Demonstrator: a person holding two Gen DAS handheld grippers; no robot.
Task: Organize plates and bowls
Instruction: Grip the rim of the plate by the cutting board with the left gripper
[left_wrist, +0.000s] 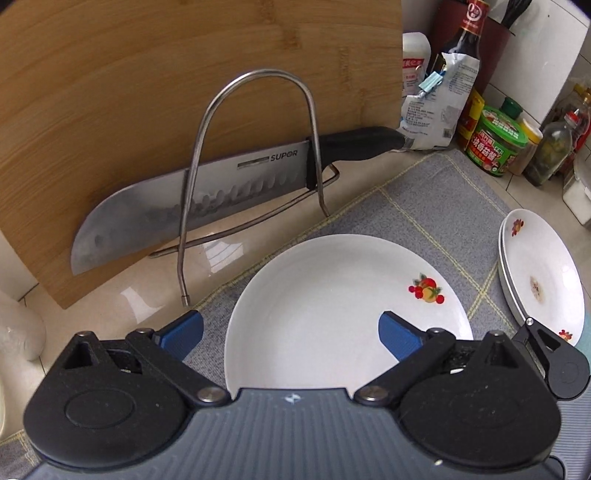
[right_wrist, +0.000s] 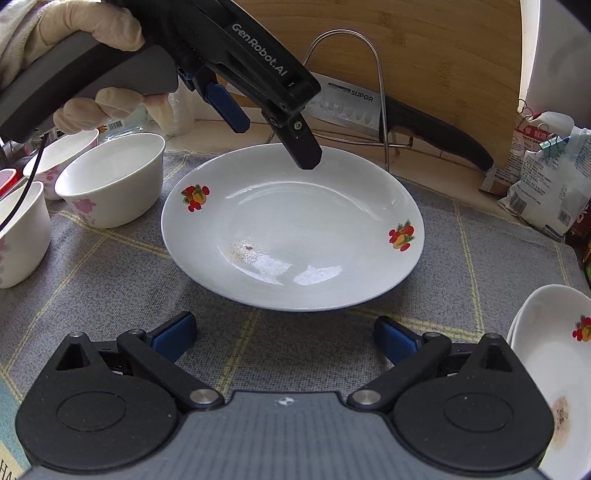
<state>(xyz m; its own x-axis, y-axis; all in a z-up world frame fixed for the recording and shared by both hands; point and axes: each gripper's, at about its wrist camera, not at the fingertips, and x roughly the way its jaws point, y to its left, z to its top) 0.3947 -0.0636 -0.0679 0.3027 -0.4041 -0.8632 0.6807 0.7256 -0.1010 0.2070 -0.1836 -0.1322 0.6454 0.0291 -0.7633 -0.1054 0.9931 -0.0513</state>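
Observation:
A white plate with fruit prints (right_wrist: 291, 229) lies on the grey mat; it also shows in the left wrist view (left_wrist: 332, 310). My left gripper (left_wrist: 291, 336) is open and empty just above the plate's near edge; in the right wrist view it (right_wrist: 273, 144) hovers over the plate's far rim. My right gripper (right_wrist: 284, 339) is open and empty, just short of the plate. A stack of similar plates (left_wrist: 543, 273) sits to the right and shows in the right wrist view (right_wrist: 554, 369). Three white bowls with pink flowers (right_wrist: 110, 177) stand to the left.
A bamboo cutting board (left_wrist: 147, 92) leans at the back with a steel wire rack (left_wrist: 255, 155) holding a knife (left_wrist: 207, 199). Bottles, jars and bags (left_wrist: 495, 140) crowd the back right. The grey checked mat (right_wrist: 110, 277) covers the counter.

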